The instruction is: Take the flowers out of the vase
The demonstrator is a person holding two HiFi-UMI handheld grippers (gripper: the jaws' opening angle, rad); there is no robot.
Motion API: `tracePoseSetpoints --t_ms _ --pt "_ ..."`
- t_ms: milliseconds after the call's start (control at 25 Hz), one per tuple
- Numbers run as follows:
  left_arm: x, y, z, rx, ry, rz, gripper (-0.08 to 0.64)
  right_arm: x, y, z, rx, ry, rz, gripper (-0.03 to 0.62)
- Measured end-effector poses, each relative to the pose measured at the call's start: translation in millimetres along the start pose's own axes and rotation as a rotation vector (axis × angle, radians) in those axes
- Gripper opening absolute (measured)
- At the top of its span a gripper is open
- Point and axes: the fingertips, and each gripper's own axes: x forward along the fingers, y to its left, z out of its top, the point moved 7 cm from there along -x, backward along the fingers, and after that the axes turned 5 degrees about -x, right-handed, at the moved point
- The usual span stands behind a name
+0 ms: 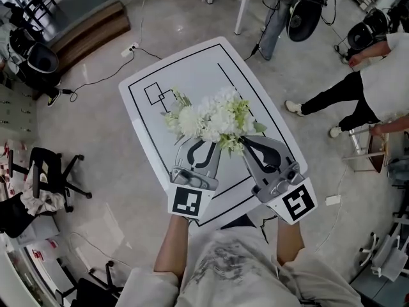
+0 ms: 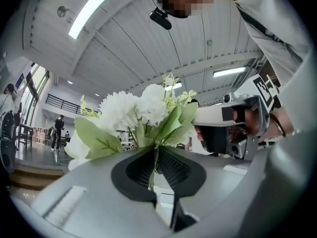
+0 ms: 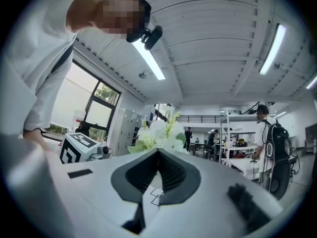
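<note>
Over the white table (image 1: 192, 69), white flowers (image 1: 214, 119) with pale green leaves.

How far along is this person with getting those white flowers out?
Done: the left gripper is clamped on a stem of the flowers. In hand: the bunch hangs over the table, the shut right gripper at its base. Left: no vase shows, so clearing it can't be confirmed.
</note>
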Motion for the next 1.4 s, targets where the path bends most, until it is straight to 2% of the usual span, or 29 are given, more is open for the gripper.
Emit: tracePoseSetpoints --t_ms 240,720,1000,1400 --pt "-7.9 -0.2 11.8 0.054 -0.016 -0.001 0.029 -0.5 4.4 10.4 -0.006 -0.029 0.013 0.017" --pt "-24.9 -3.8 33.8 0.060 -0.042 0.014 0.029 -4.3 14.6 35.0 -0.034 -0.076 0.024 0.017" --pt "-44.3 -11.1 49.9 0.112 -0.063 0.008 0.029 -12.2 29.9 52.1 -0.048 -0.110 0.026 0.017" --pt "-68.5 -19.0 66.6 0.143 -0.097 0.013 0.029 -20.3 49.9 71.7 -0.073 -0.153 0.042 0.017"
